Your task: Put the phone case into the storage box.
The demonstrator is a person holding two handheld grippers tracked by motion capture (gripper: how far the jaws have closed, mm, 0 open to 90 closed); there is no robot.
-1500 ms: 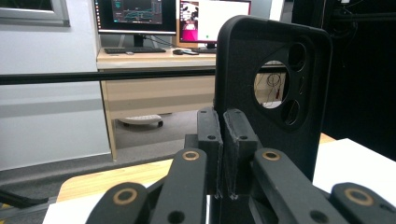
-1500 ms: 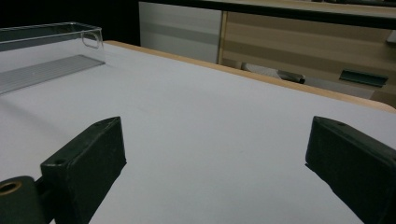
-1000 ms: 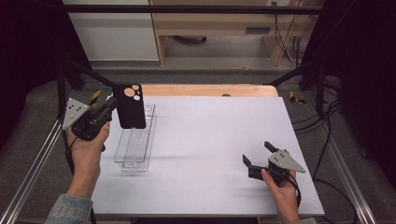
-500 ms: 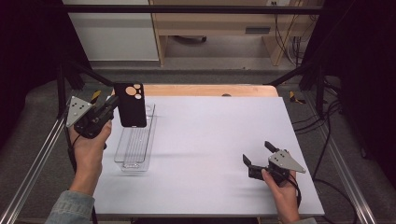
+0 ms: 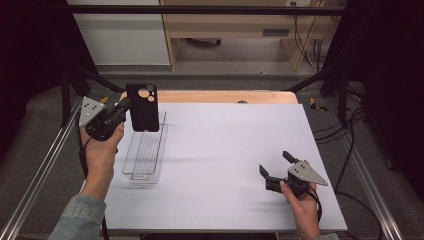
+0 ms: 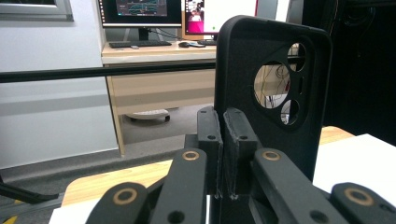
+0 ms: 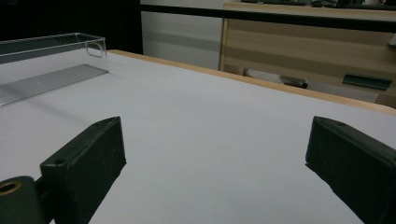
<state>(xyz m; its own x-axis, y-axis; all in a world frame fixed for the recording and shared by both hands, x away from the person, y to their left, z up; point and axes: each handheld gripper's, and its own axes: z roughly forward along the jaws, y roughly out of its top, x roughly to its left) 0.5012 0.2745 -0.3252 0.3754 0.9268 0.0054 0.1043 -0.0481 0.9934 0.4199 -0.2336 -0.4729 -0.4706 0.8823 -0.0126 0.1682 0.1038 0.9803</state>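
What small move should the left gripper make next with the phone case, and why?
Probably lower it: the left gripper is shut on the edge of the phone case, held upright above the far end of the clear tray. The right gripper rests open, far off.

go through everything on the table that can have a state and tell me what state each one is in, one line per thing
Black phone case with round camera cutouts: upright, held above the tray, empty, no phone in it.
Clear plastic rectangular tray: on the table, empty.
Left gripper: shut on the case's edge.
Right gripper: open, holding nothing, low over the white table.
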